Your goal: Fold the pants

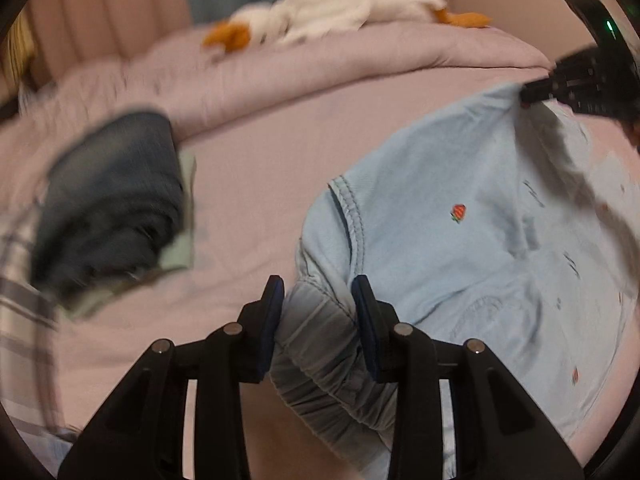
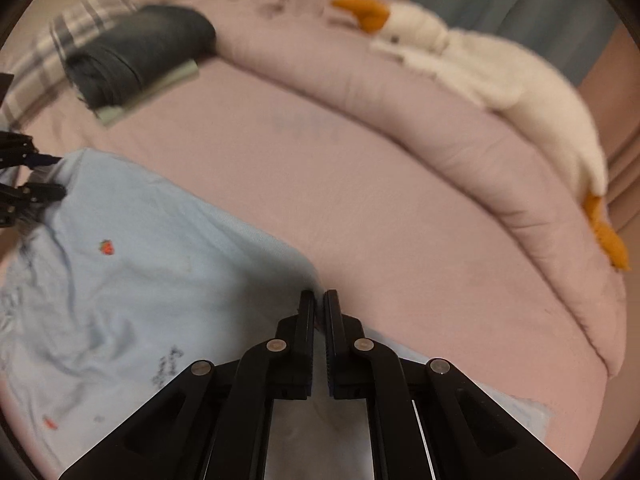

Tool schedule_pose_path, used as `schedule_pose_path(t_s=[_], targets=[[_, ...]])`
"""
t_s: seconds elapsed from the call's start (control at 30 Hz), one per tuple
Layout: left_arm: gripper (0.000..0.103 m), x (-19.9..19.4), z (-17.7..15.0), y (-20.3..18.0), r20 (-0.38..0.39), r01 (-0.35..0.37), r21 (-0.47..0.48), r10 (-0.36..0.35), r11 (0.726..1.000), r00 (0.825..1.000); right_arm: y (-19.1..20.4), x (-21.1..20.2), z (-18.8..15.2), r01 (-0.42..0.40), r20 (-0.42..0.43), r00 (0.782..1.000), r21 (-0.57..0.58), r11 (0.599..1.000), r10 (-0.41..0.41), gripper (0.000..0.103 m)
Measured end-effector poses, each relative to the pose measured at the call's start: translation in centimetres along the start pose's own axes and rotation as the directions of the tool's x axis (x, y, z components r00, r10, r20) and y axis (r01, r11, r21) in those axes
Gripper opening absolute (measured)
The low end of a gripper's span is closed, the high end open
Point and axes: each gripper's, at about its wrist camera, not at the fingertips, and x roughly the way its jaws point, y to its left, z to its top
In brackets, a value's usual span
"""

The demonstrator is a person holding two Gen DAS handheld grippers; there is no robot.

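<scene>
Light blue pants (image 1: 460, 240) with a small strawberry motif lie on the pink bed, partly lifted. My left gripper (image 1: 318, 284) is shut on their gathered elastic waistband (image 1: 316, 344), which bunches between the blue pads. My right gripper (image 2: 319, 296) is shut on a thin edge of the same pants (image 2: 140, 260), jaws almost touching. The left wrist view shows the right gripper (image 1: 528, 96) pinching the cloth at the upper right. In the right wrist view the left gripper (image 2: 48, 176) holds the far left corner. The cloth stretches between the two grippers.
A folded dark garment (image 1: 116, 200) lies on a green piece beside plaid fabric (image 2: 80, 24). A rolled pink duvet (image 2: 440, 128) runs along the back of the bed, with a white goose plush (image 2: 500, 72) on it. Bare pink sheet (image 1: 256, 184) lies between.
</scene>
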Motion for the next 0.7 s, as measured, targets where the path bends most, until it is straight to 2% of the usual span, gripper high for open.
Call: schedule_pose_path(t_s=[0.07,0.13,0.23,0.37,0.5,0.57,0.7], targets=[[0.035,-2.2,-0.7,-1.1,0.029,-0.008,0.023,0.007,1.000,1.000,0.3,-3.3,-1.1,0.027,0.041,0.999,-0.002,1.000,-0.027,0.005],[0.035,-3.5,-0.9,-2.3,0.048,-0.012,0.039,0.010,0.999,0.999,-0.9,-4.1,-0.2,0.038,0.065,0.997,0.002,0.999,-0.038,0.005],[0.035,-5.6,-2.0,-3.8,0.068,-0.017,0.065,0.013,0.998,0.998,-1.5,-6.2,-2.5,0.051,0.090,0.995,0.008,0.999,-0.052,0.005],[0.034,-6.8,-3.5,-5.3,0.087,-0.045,0.107,0.036,0.993,0.996,0.5,-9.2,-6.1,0.054,0.109,0.992,0.024,0.998,-0.056,0.005],[0.033,-7.9,-5.5,-7.1,0.128,-0.103,0.160,0.083,0.982,0.988,1.2,-9.6,-7.5,0.058,0.111,0.992,0.029,0.998,-0.061,0.005],[0.032,-8.5,-7.0,-8.0,0.140,-0.110,0.181,0.085,0.977,0.987,1.8,-10.2,-8.9,0.065,0.105,0.992,0.021,0.998,-0.067,0.005],[0.031,-7.9,-9.6,-9.4,0.121,-0.124,0.204,0.100,0.971,0.988,2.8,-11.2,-11.8,0.051,0.096,0.994,0.021,0.998,-0.053,0.005]])
